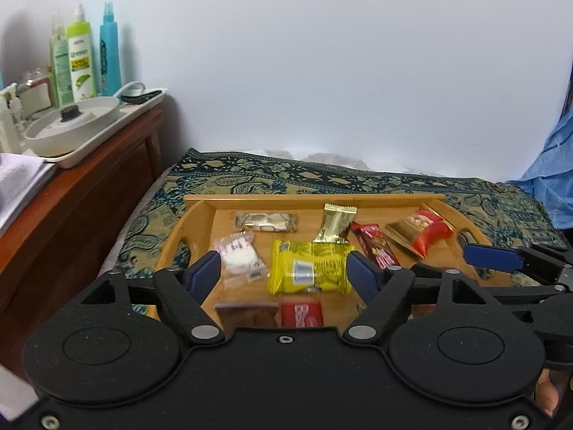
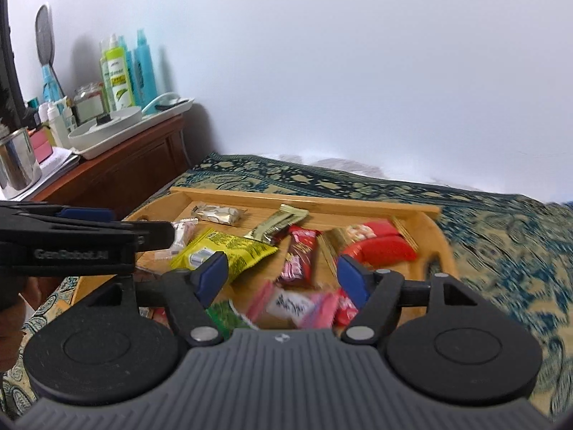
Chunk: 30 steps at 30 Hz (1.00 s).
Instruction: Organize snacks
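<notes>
A wooden tray (image 1: pixel 200 215) (image 2: pixel 444 247) lies on a patterned cloth and holds several snack packs. A yellow pack (image 1: pixel 309 267) (image 2: pixel 229 251) lies in the middle, with a clear white candy bag (image 1: pixel 240 254), a gold wrapper (image 1: pixel 335 224), a dark red bar (image 1: pixel 374 249) (image 2: pixel 299 261) and a red nut pack (image 1: pixel 419 231) (image 2: pixel 376 245) around it. A pink pack (image 2: pixel 297 304) lies nearest the right camera. My left gripper (image 1: pixel 283 274) is open above the yellow pack. My right gripper (image 2: pixel 281 277) is open above the pink pack and dark red bar.
A wooden side cabinet (image 1: pixel 71 193) stands at the left with a white tray, a white bowl (image 1: pixel 71 125), spray bottles (image 1: pixel 107 53) and a steel cup (image 2: pixel 16 165). Blue fabric (image 1: pixel 551 179) lies at the far right. A white wall is behind.
</notes>
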### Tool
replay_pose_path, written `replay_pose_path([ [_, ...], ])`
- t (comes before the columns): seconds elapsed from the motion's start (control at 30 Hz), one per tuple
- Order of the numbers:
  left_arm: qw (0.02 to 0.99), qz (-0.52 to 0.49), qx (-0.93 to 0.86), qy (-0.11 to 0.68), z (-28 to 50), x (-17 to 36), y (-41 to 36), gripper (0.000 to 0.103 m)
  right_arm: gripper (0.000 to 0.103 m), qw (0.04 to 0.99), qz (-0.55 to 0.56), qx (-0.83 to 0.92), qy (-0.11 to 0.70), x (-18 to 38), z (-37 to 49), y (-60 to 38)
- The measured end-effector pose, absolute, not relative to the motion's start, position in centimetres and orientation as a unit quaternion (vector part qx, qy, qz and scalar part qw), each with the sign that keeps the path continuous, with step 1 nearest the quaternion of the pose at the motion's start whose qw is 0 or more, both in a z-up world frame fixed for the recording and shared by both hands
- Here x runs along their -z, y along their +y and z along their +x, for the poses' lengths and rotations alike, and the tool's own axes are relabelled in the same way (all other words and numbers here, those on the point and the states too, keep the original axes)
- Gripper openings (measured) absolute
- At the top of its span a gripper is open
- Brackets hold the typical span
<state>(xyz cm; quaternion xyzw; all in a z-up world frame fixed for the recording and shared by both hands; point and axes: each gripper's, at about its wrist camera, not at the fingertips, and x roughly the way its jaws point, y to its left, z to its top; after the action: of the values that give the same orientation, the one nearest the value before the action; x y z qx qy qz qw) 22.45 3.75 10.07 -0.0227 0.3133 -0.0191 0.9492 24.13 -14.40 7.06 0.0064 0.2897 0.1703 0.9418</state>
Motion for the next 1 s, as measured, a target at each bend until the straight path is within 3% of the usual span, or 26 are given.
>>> replay_pose_path([
  [0.27,0.954,0.008,0.024,0.298,16.7,-11.1,3.2,0.084,0.083,0.953,0.038,-0.139,0.268,-6.9,19.0,-16.2],
  [0.73,0.953,-0.001,0.014,0.303,8.1,-13.1,2.3,0.085,0.086,0.964,0.02,-0.121,0.236,-8.4,11.5,-17.2],
  [1.0,0.953,0.003,0.008,0.303,3.9,-9.9,1.8,0.089,0.088,0.967,0.012,-0.103,0.234,-6.3,7.7,-17.7],
])
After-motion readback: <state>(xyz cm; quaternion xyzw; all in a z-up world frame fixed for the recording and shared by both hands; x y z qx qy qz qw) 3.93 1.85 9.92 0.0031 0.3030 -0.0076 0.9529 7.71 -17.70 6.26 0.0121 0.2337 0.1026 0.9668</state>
